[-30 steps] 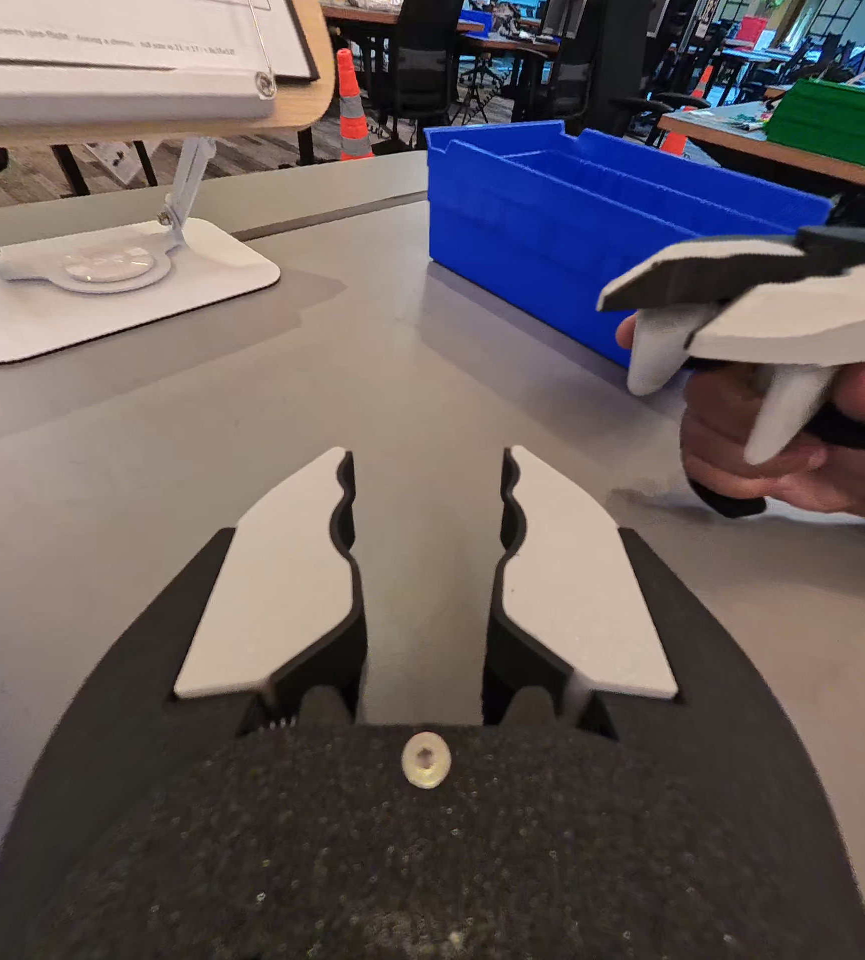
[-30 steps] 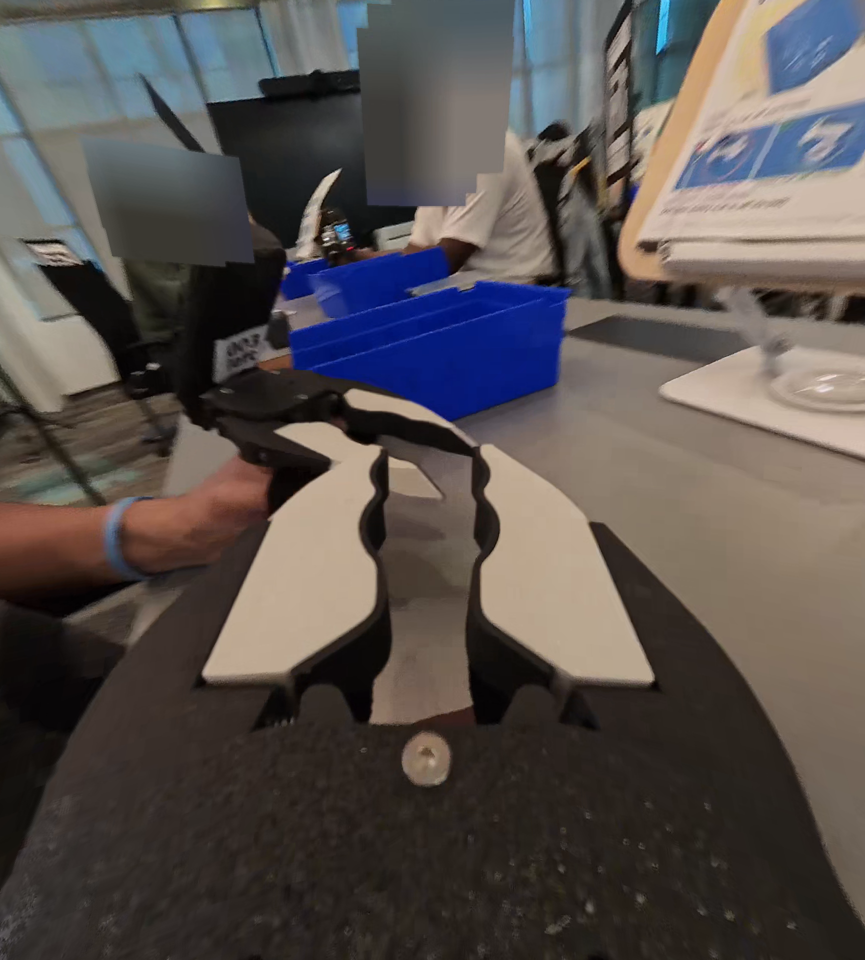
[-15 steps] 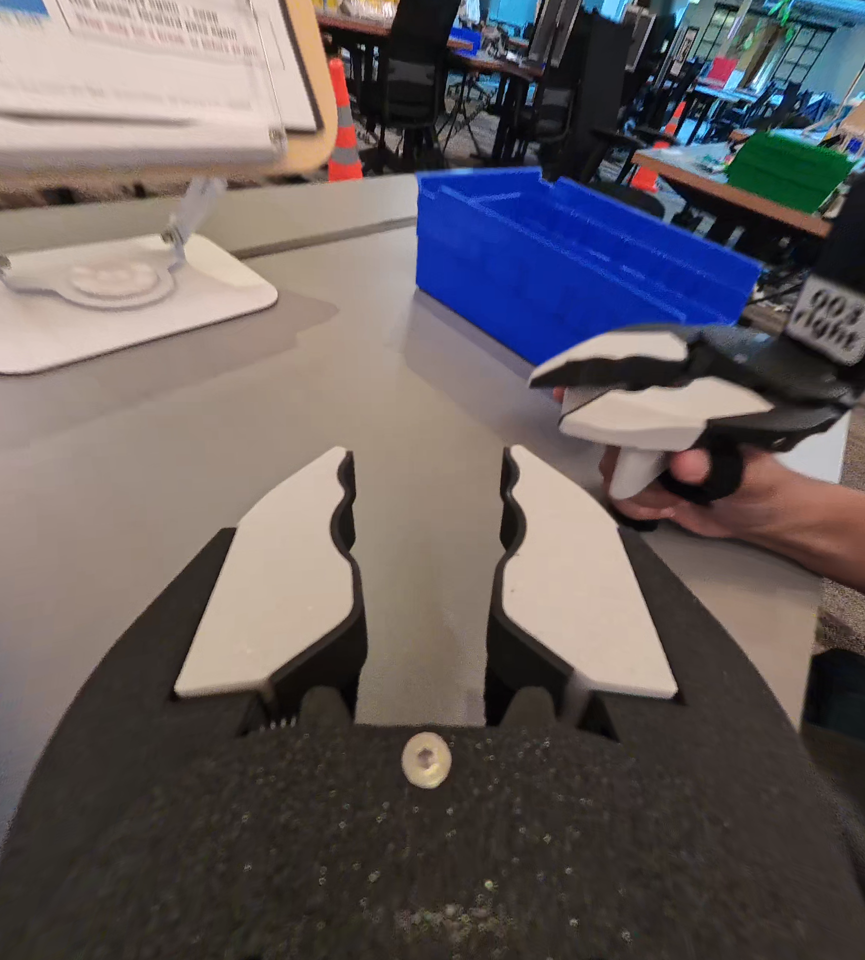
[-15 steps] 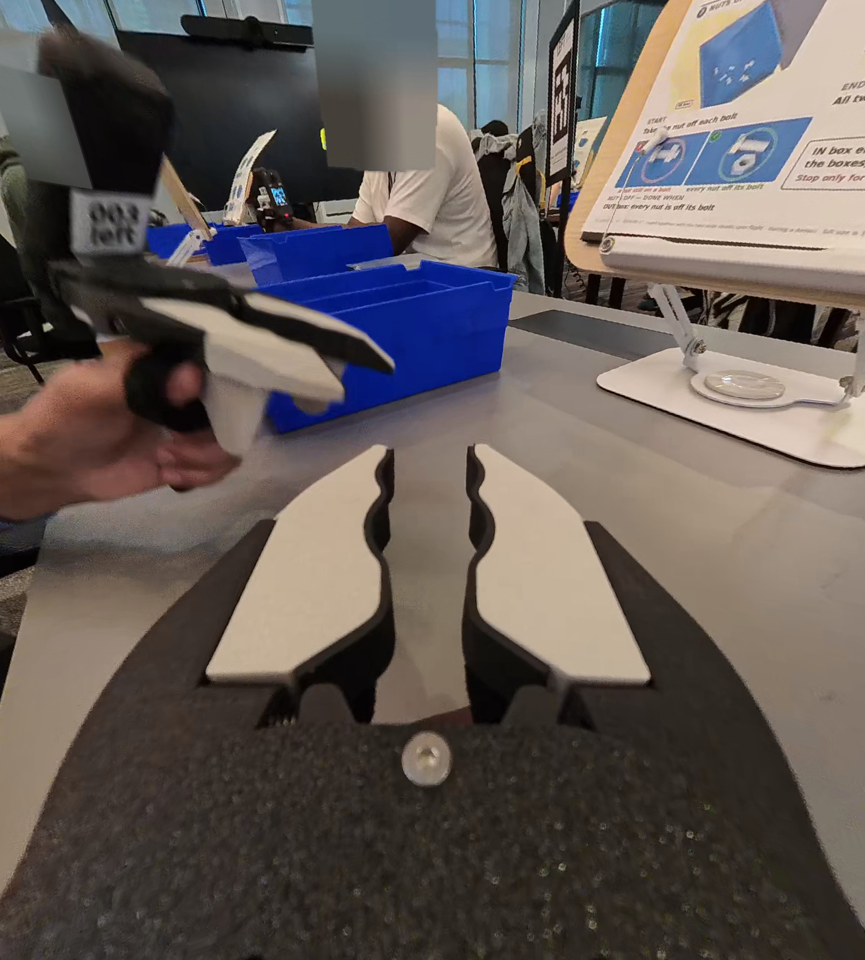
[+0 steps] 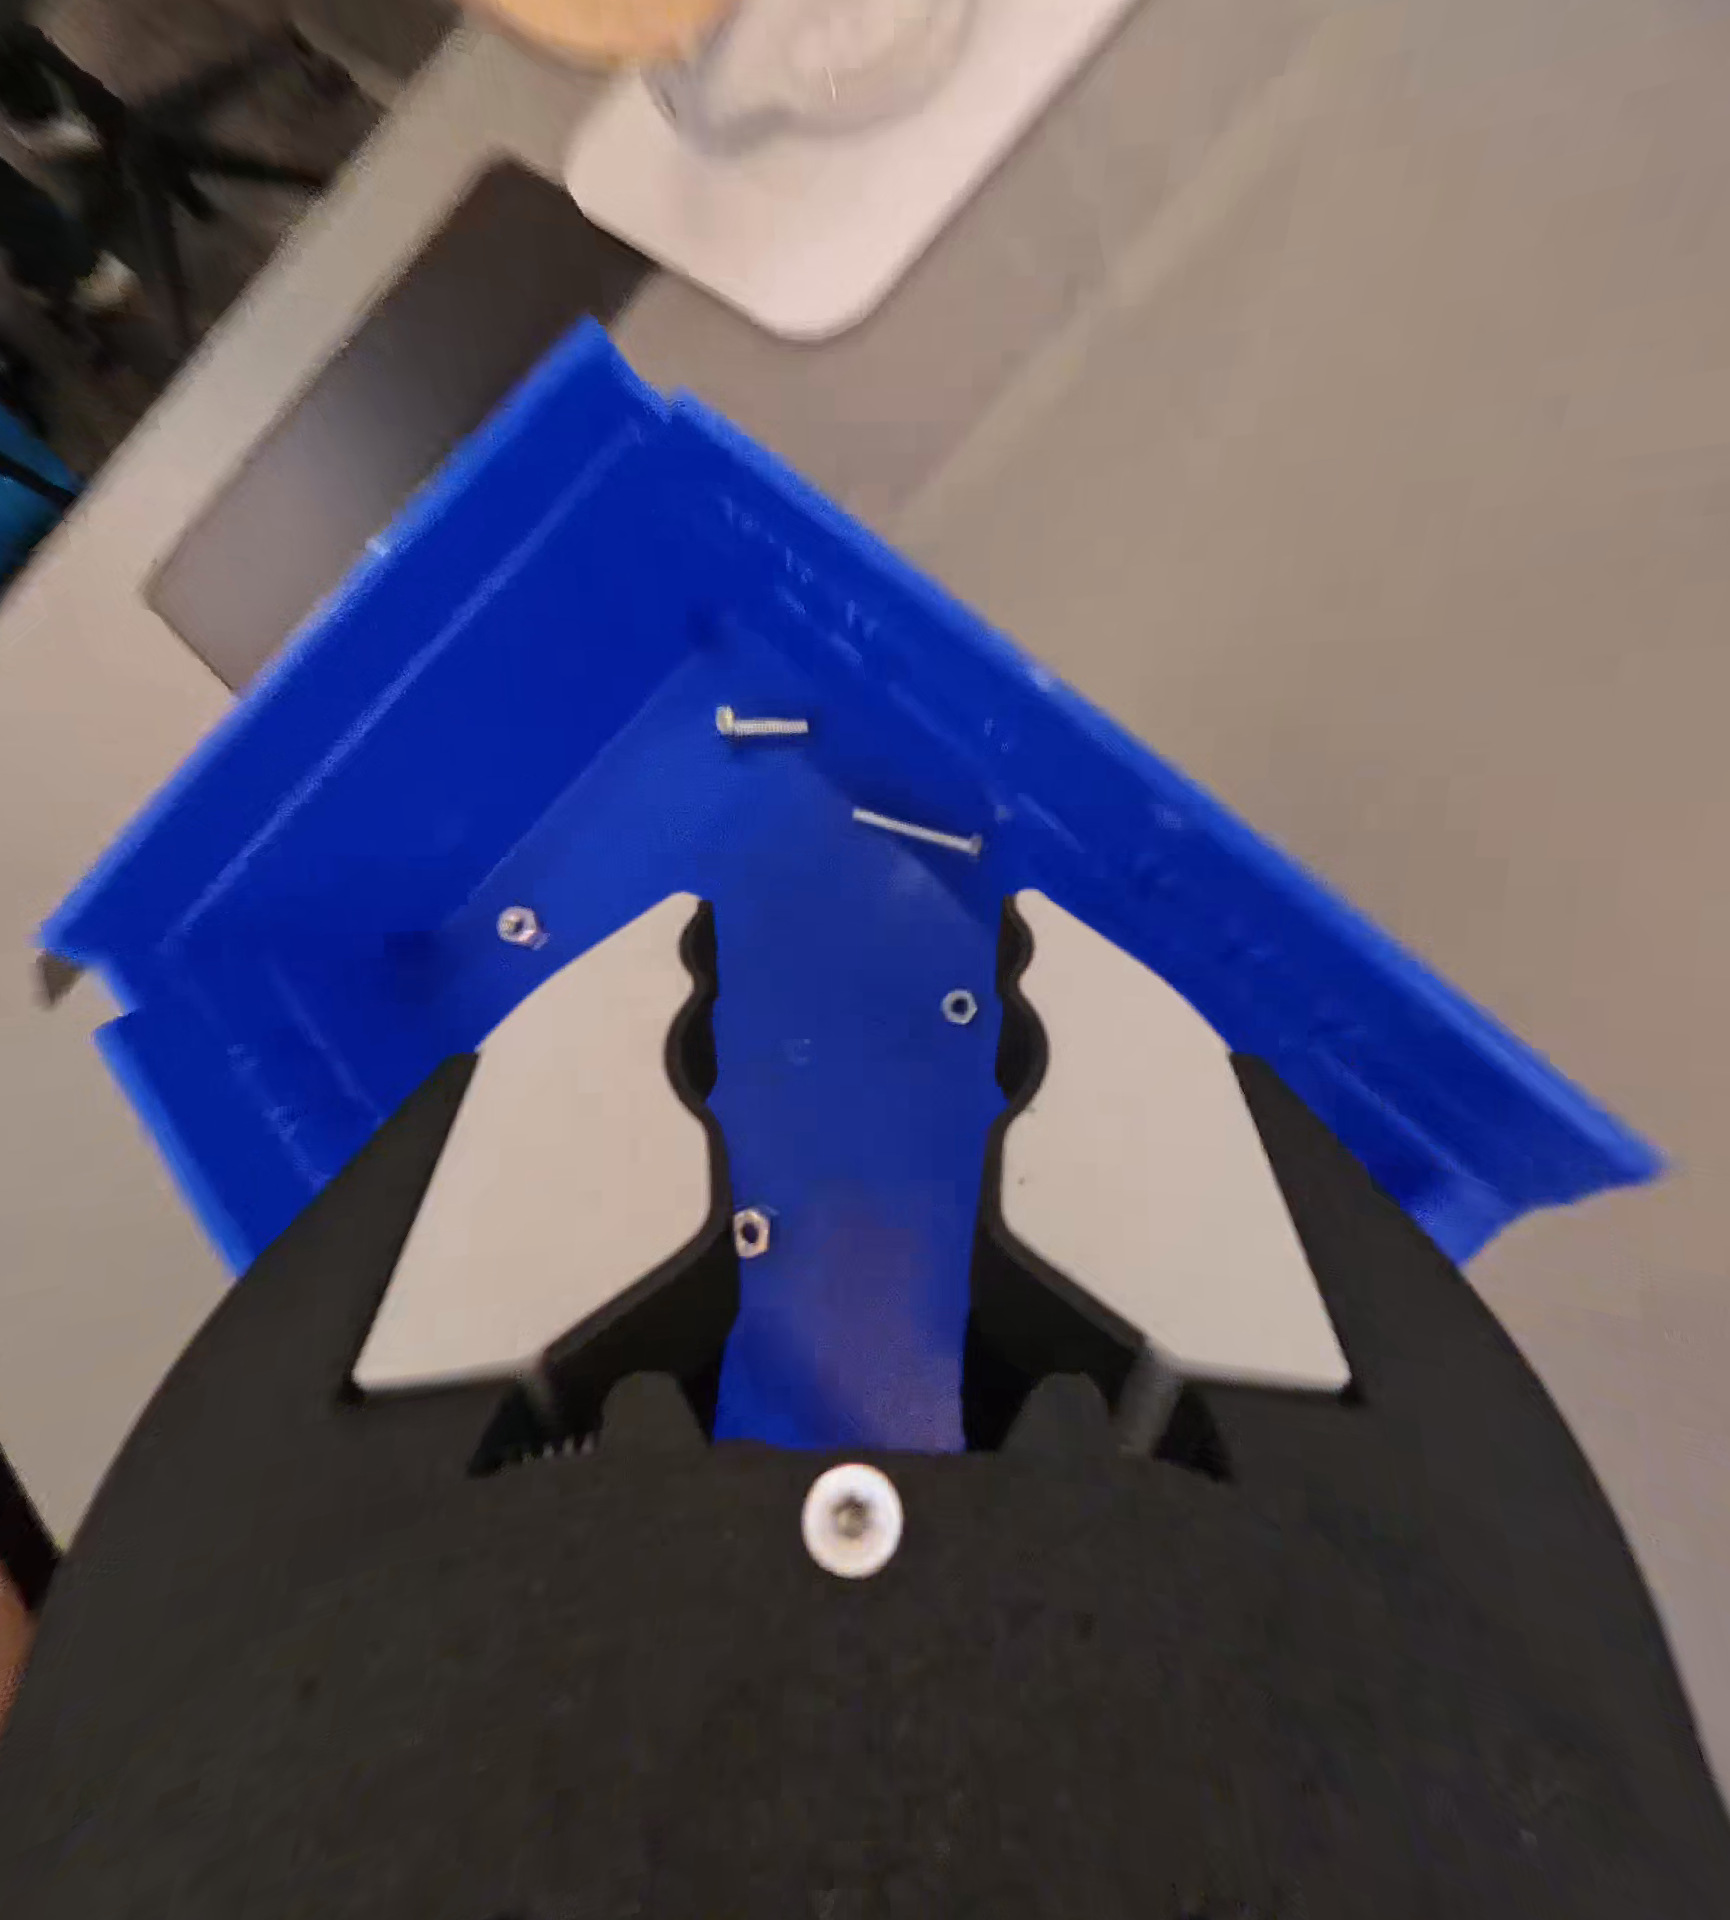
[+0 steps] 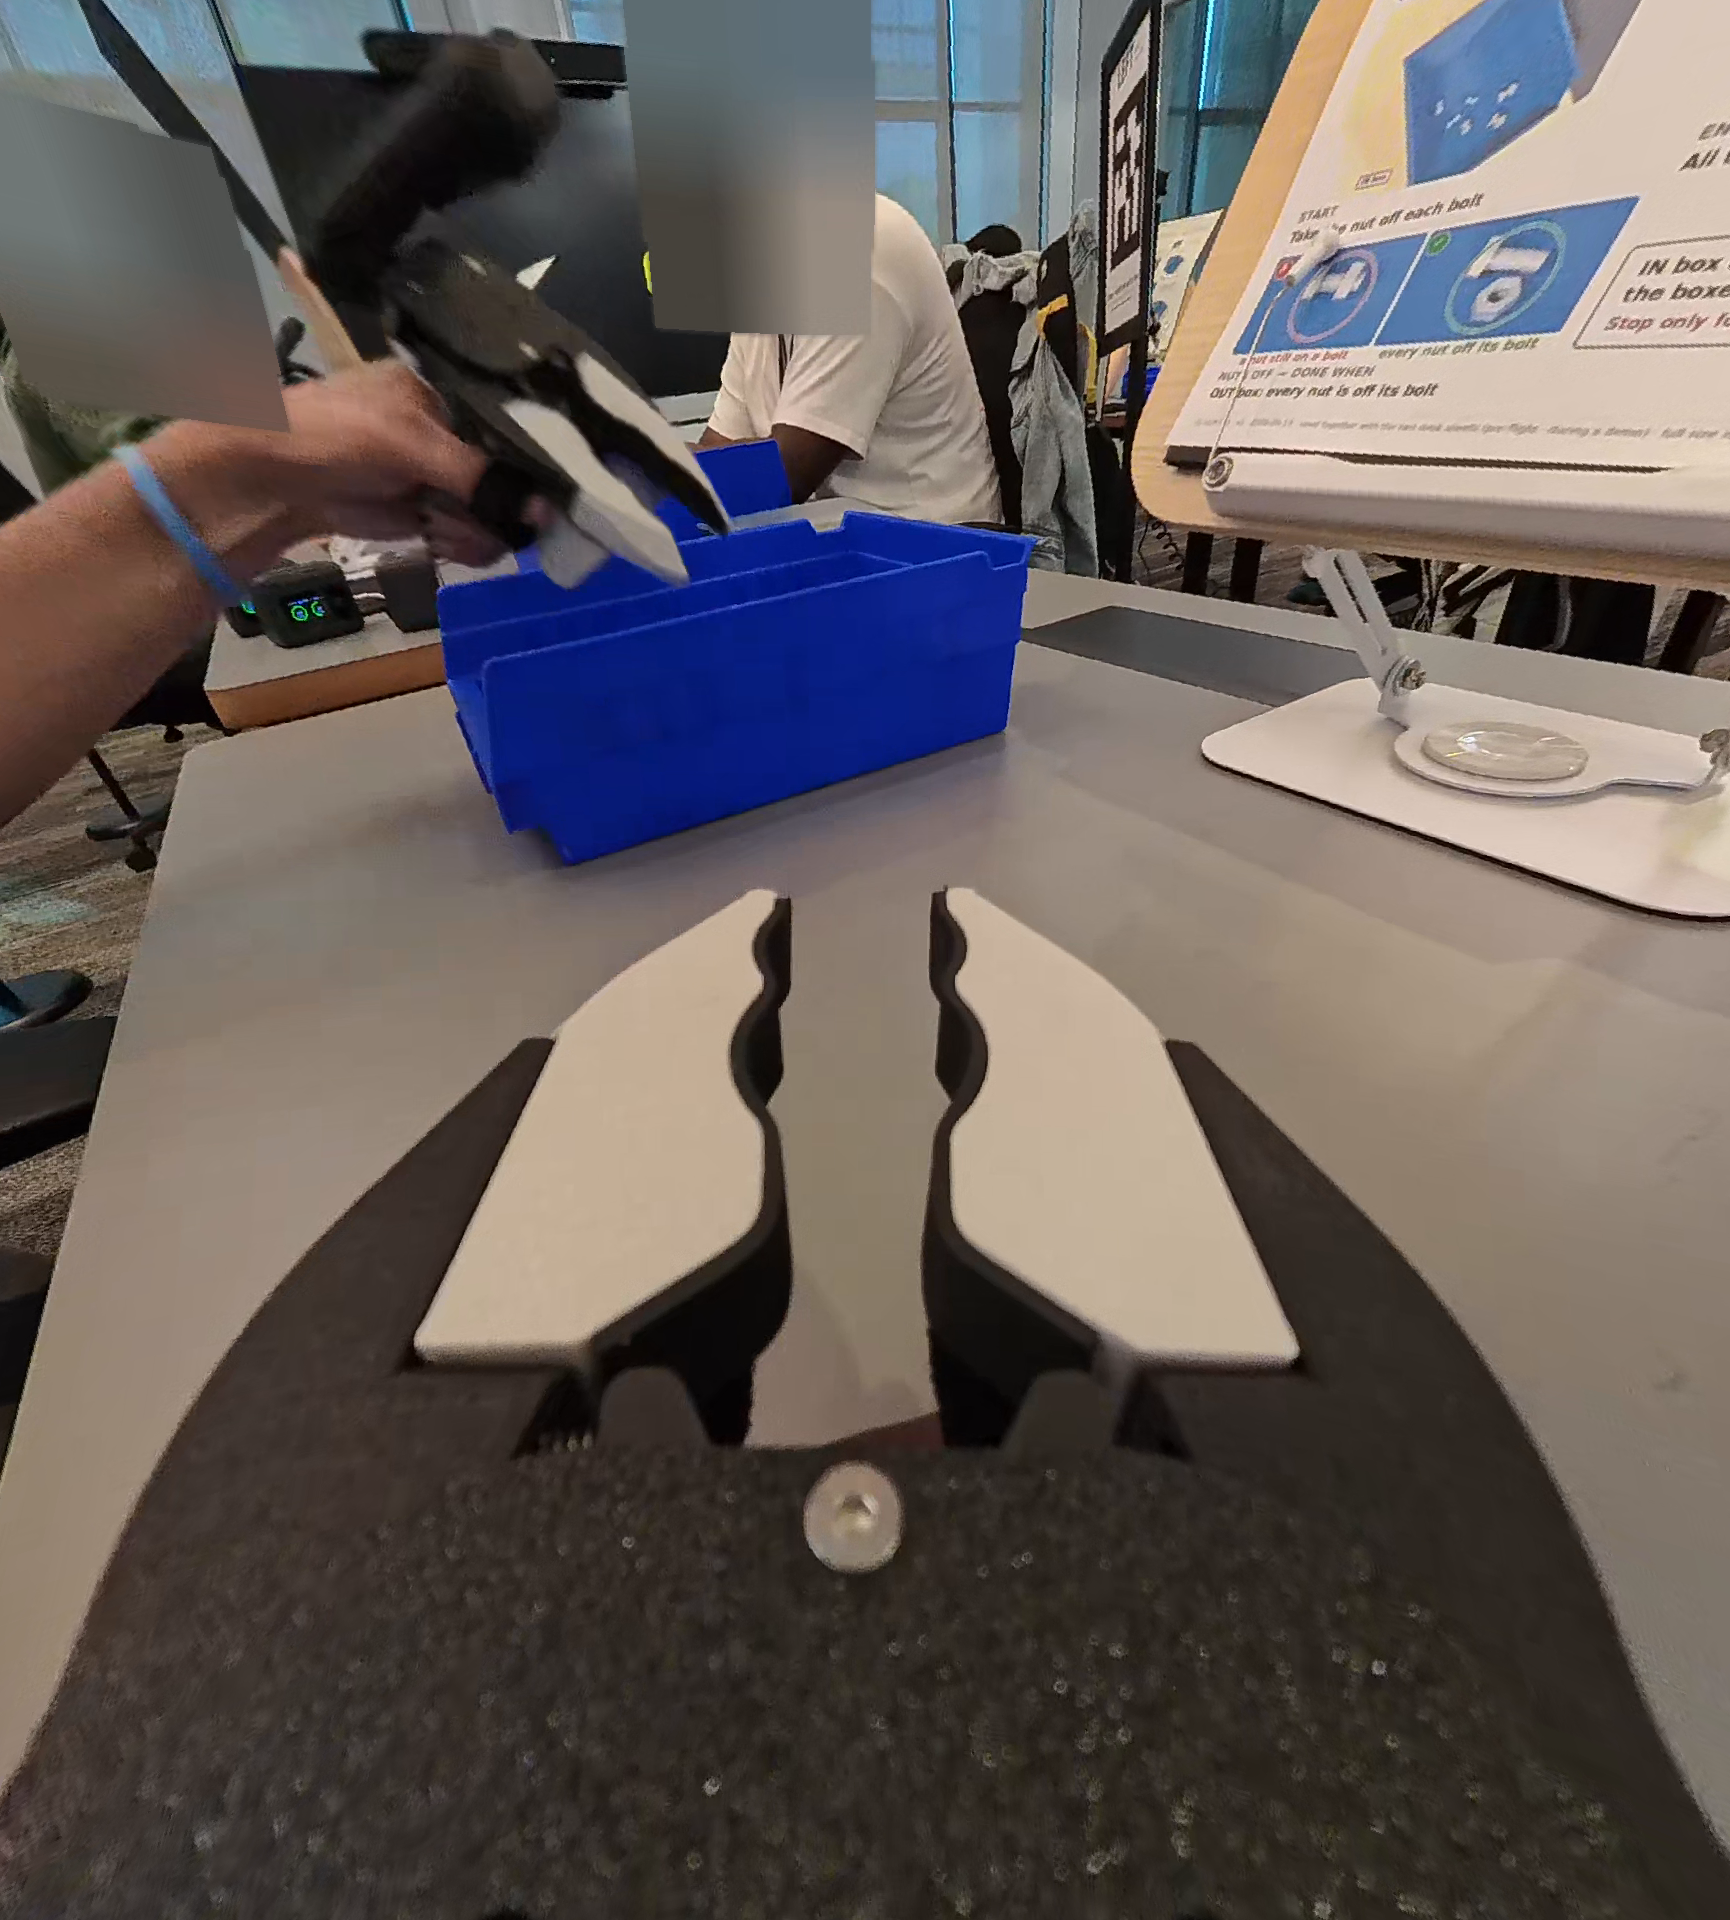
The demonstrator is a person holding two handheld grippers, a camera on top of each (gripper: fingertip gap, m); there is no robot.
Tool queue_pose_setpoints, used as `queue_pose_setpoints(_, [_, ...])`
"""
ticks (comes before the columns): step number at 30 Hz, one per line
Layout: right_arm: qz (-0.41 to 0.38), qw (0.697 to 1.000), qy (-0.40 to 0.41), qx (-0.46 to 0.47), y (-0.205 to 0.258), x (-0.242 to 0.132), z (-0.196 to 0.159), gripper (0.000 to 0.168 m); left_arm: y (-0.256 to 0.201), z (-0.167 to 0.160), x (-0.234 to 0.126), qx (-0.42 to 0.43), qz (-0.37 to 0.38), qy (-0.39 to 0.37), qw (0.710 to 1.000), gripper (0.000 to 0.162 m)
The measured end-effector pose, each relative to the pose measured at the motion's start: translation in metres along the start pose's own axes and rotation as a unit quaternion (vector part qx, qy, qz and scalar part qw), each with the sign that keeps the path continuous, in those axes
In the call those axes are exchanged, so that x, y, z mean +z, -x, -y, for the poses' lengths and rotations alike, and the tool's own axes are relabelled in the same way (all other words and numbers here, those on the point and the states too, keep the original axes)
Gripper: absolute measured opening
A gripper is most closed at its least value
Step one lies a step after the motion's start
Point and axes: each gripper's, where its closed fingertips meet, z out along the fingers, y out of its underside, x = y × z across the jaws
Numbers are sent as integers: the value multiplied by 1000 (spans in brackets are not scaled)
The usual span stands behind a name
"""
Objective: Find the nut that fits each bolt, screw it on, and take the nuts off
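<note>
In the left wrist view I look down into a blue bin [image 5: 1204, 894]. On its floor lie two loose bolts, one short [image 5: 762, 724] and one long and thin [image 5: 918, 831], and three loose nuts [image 5: 518, 925] [image 5: 959, 1006] [image 5: 752, 1231]. My left gripper [image 5: 853, 914] is open and empty, hovering above the bin floor. In the right wrist view the same blue bin [image 6: 736, 675] stands on the grey table, with the left gripper [image 6: 674, 540] tilted down over its rim. My right gripper [image 6: 861, 904] is open and empty, low over the table in front of the bin.
A white stand [image 6: 1526, 790] holding an instruction board [image 6: 1526, 312] is at the right of the table; its base also shows in the left wrist view [image 5: 819, 177]. The table's left edge [image 6: 144, 935] is close. People sit at desks behind. One gripper's finger ends stand about 30 cm off the other's.
My left gripper has risen from low over the table and tipped down over the blue bin. The right gripper has stayed over the table and turned slightly to face the bin.
</note>
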Motion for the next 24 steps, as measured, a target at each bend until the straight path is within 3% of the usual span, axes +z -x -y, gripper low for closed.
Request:
queue_pose_setpoints(2, [-1, 1000, -1, 4, -1, 0, 0, 25, -7, -13, 32, 7, -65, 40, 997, 53])
queue_pose_setpoints(5, [-2, 1000, -6, 14, -4, -2, 1, 25, -11, -28, 69, 42, -103, 88, 990, 52])
queue_pose_setpoints(10, [0, 999, -7, 34, -7, -2, 1, 25, -14, -36, 100, 53, -157, 109, 980, 55])
queue_pose_setpoints(19, [5, 998, -1, 55, -11, 0, 0, 24, -12, -33, 109, 33, -191, 79, 978, 45])
queue_pose_setpoints(24, [9, 999, 4, 53, -9, 2, -1, 23, 7, -37, 90, -7, -125, 79, 989, 45])
